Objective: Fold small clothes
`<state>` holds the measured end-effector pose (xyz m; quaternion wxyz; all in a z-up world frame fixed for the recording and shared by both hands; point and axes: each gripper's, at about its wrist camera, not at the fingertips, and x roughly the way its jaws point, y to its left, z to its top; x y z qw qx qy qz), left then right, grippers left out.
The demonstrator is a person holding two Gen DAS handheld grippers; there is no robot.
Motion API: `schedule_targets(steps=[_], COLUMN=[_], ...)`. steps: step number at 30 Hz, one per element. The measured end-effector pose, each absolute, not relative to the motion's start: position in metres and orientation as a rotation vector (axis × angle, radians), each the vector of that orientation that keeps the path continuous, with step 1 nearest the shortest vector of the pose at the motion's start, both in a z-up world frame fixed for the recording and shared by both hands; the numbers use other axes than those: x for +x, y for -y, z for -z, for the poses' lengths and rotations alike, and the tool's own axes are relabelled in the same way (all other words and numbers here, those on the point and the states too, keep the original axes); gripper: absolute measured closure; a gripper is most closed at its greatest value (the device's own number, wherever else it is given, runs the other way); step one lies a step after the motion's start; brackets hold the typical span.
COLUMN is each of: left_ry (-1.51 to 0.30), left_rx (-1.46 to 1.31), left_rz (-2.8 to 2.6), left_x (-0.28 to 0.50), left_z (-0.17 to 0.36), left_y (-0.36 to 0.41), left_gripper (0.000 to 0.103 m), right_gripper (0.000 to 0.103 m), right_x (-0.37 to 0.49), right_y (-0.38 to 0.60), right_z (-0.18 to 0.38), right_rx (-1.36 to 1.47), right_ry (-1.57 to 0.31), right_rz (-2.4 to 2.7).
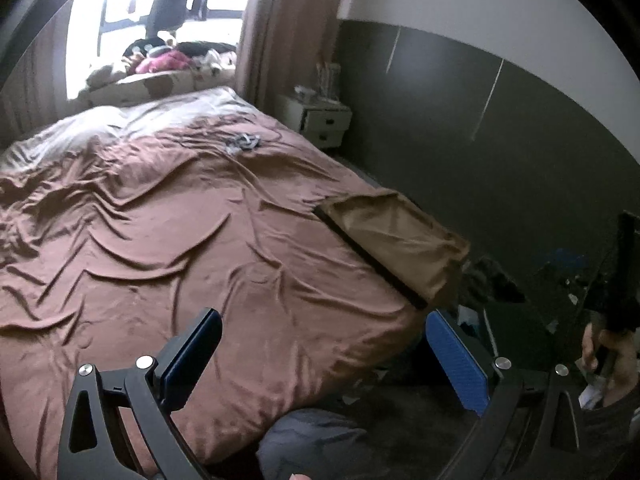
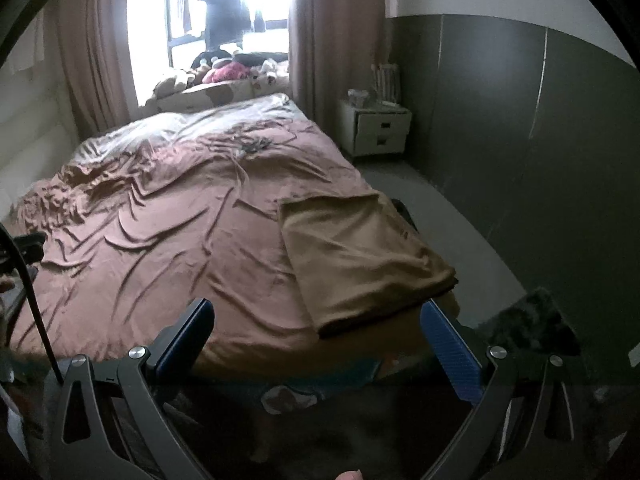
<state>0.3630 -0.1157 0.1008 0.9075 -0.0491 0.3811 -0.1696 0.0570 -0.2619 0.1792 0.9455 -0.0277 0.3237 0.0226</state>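
Bed [image 2: 168, 216] with rumpled brown cover; folded tan garment [image 2: 360, 256] flat on near right corner, dark hem along one edge. Small grey cloth [image 2: 256, 145] crumpled far up the bed, well apart from the garment. Left gripper [image 1: 320, 360] above the bed's near edge, fingers [image 1: 456, 364] wide, nothing between. Right gripper [image 2: 320, 344] short of the garment, fingers [image 2: 450, 352] wide, empty. White nightstand [image 2: 376, 128] beside the bed; soft toys [image 2: 228, 72] at the window.
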Motion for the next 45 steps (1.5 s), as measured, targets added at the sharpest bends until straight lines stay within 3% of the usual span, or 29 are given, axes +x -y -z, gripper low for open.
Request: schedule_targets(steps=[15,26,45], left_ry=[-0.648,-0.595,-0.466], left_rx=[-0.072,-0.090,-0.039], left_rz=[0.263,0.172,0.090], left_x=[0.267,0.212,0.132], left_z=[-0.126,-0.113,-0.079], left_y=[0.057,0.023,0.029], left_gripper=[0.001,0.001,0.001], right_gripper=[0.000,0.000,0.000], right_x=[-0.007,-0.056,-0.091], right_y=[0.225,0.202,0.151], right_z=[-0.172,-0.155,-0.097], right_rx=[0.027,0.013,-0.025], right_ry=[-0.538,-0.461,-0.383], right_rz=[-0.019,-0.028,-0.023])
